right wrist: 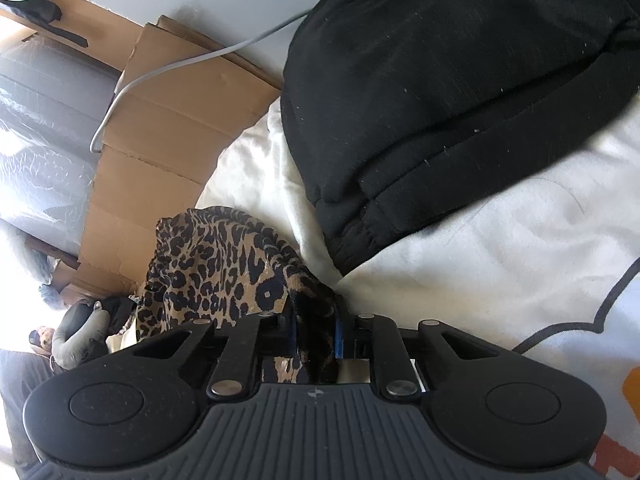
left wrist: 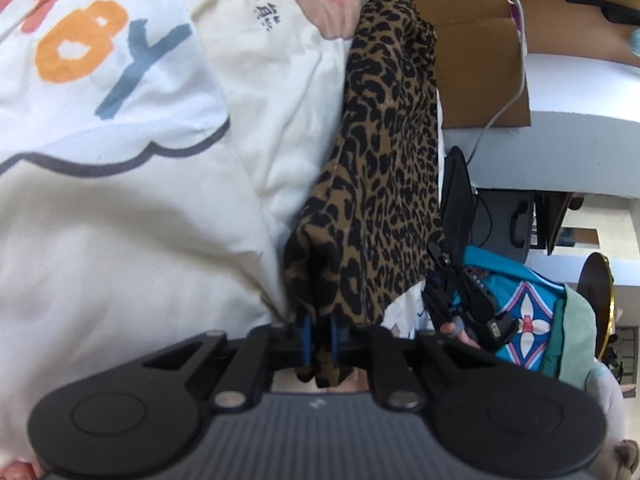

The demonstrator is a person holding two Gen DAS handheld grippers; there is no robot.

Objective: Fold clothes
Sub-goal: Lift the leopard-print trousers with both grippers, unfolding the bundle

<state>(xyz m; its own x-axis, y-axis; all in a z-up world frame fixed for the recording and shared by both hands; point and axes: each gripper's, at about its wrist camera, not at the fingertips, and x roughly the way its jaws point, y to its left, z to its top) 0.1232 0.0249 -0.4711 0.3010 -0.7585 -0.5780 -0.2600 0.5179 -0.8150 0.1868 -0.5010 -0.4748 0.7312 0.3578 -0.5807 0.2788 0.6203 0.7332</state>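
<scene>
On the white printed bedding (left wrist: 132,208), keep the leopard-print garment (left wrist: 384,152) taut: your left gripper (left wrist: 320,336) and right gripper (right wrist: 316,328) each clench an end. The black garment (right wrist: 460,92) beyond it crowds the landing spot; the cardboard (right wrist: 160,152) and cable (right wrist: 132,84) flank it.

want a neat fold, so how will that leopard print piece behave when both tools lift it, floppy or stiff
Probably very floppy: the leopard print garment bunches into soft gathers where the left tool pinches it. It likely sags between the two grips, since it also crumples at the right tool. It looks thin and light, so it may slide on the white bedding.
</scene>
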